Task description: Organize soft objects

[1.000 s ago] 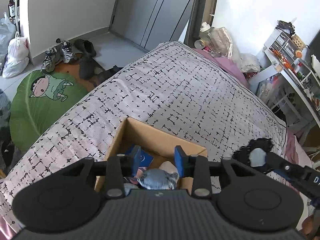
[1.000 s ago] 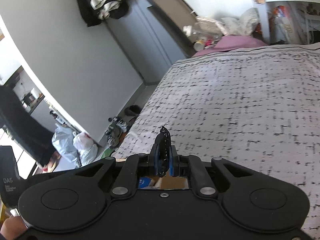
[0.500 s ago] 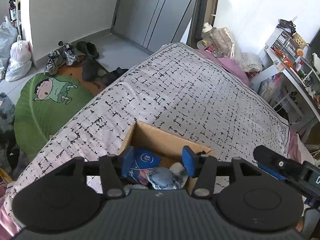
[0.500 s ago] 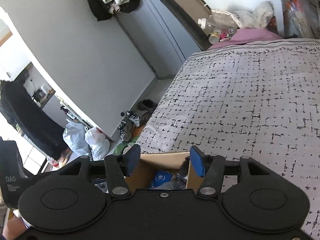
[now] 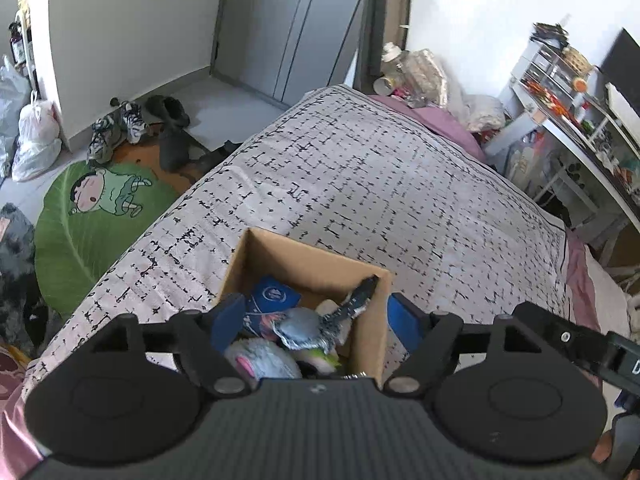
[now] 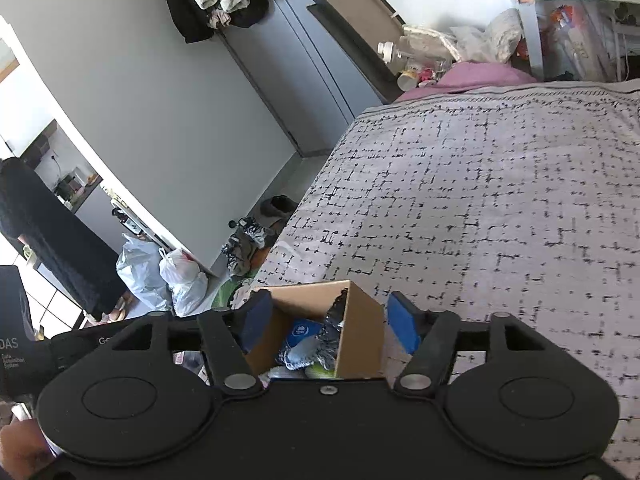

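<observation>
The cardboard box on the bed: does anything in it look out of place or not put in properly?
Yes. A dark lacy fabric piece hangs over the right wall of the cardboard box, its tip sticking above the rim, not fully inside. The other soft items lie inside.

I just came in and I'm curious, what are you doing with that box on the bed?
A person holds two claws over a cardboard box on the bed. Both the left claw and right claw are open and empty. Soft toys fill the box, and a dark lacy cloth drapes against its inside wall.
</observation>
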Demonstrator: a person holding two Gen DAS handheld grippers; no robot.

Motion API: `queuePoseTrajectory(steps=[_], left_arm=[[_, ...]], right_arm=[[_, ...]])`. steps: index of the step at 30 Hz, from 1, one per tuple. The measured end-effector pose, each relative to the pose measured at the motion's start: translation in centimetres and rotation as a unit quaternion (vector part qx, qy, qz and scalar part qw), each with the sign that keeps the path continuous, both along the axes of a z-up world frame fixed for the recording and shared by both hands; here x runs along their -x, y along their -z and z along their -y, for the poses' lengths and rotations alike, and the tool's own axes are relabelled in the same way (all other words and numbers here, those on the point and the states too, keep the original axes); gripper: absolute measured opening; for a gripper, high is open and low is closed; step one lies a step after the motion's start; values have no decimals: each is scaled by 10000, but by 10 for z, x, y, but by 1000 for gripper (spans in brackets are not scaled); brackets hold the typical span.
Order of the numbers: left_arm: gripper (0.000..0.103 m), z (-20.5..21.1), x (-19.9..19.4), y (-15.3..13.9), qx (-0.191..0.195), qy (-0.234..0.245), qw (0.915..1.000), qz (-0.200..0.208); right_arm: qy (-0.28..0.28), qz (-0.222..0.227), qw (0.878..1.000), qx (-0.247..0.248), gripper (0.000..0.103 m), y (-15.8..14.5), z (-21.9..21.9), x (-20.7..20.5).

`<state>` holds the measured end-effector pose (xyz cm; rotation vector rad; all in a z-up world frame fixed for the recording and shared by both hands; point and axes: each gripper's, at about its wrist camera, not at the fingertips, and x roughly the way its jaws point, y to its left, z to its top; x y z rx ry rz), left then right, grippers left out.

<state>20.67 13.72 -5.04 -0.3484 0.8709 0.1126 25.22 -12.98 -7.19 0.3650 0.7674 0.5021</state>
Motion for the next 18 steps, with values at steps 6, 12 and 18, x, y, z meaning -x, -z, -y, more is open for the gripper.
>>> queuePoseTrajectory(steps=[6,12,18], left_arm=[[85,21,18,-18,-200,41,9997,138],[90,42,38,-30,-375,144,9991,126],[92,63,59,-36,-568,162,9982,75]], right_arm=[[31,150,9997,175,86,-13,16,16],[237,299,9988,322,98,-19,41,36],[423,391,9970,524,103,-22,59,56]])
